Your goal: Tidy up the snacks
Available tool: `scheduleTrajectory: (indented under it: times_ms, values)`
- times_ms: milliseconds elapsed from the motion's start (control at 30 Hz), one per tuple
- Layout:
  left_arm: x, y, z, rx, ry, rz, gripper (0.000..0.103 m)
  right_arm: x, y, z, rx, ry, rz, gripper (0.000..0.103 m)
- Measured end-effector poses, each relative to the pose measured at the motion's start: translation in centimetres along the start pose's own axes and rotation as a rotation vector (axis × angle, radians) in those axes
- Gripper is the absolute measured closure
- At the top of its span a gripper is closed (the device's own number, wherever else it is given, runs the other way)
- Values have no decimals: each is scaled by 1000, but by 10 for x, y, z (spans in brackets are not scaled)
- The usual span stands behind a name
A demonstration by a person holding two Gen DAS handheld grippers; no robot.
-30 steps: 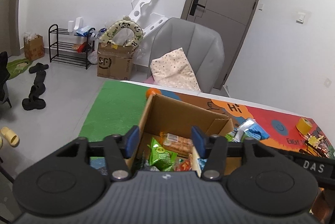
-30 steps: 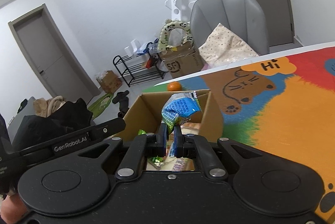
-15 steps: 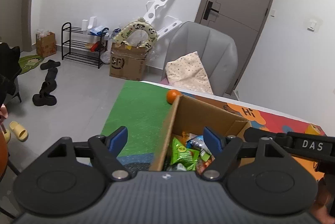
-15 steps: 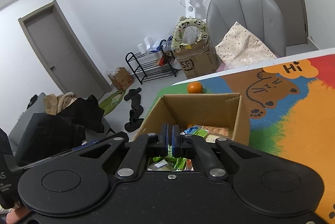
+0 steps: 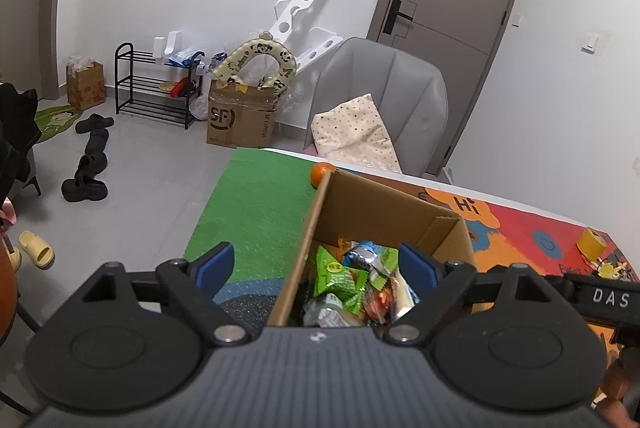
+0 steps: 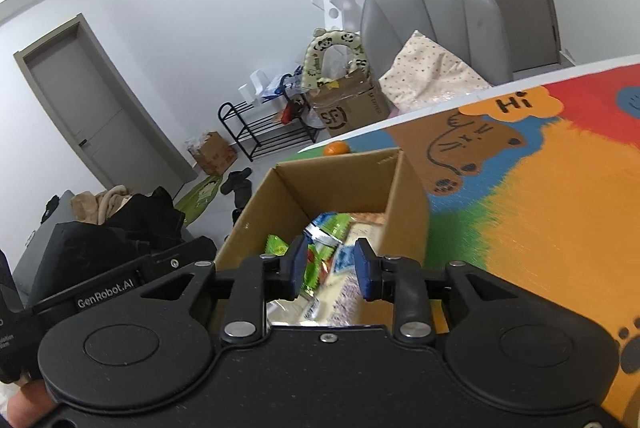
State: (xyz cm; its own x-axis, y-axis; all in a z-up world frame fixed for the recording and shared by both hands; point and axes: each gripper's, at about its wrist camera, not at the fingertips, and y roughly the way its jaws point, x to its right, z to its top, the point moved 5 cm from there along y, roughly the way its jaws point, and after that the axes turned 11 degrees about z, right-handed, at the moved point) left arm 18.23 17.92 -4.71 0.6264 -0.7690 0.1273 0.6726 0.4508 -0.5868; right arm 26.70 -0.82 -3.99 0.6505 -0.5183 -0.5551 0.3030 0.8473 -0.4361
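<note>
An open cardboard box (image 5: 352, 204) of snack packets (image 5: 340, 278) sits near the edge of a table covered by a colourful cartoon mat (image 6: 560, 188), as two hand-held claws hover over it. The left claw (image 5: 316, 266) has just been opening and now stands wide apart, its blue pads straddling the box's near-left wall with nothing gripped. The right claw (image 6: 329, 262), whose jaws have just been parting, is slightly open above the packets; nothing is pressed between its pads. Green, blue and pale wrappers lie heaped inside the box. A mandarin orange (image 5: 320, 174) rests on the mat just beyond the box's far corner. Beyond the table stand a grey chair (image 5: 380, 100) with a dotted cushion (image 5: 356, 132).
</note>
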Motion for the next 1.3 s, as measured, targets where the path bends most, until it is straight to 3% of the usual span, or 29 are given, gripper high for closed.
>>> scheduleTrajectory:
  times_ms: [567, 833, 1000, 1300]
  values:
    - [56, -42, -27, 10, 115, -100, 5, 32, -87, -26, 122, 44, -90, 38]
    - [75, -60, -45, 6, 168, -122, 5, 44, -117, -40, 178, 42, -173, 6]
    - [80, -70, -54, -1, 183, -136, 5, 46, -132, -51, 194, 46, -203, 0]
    - [81, -91, -68, -8, 197, -184, 0, 47, -162, -68, 232, 72, -235, 0]
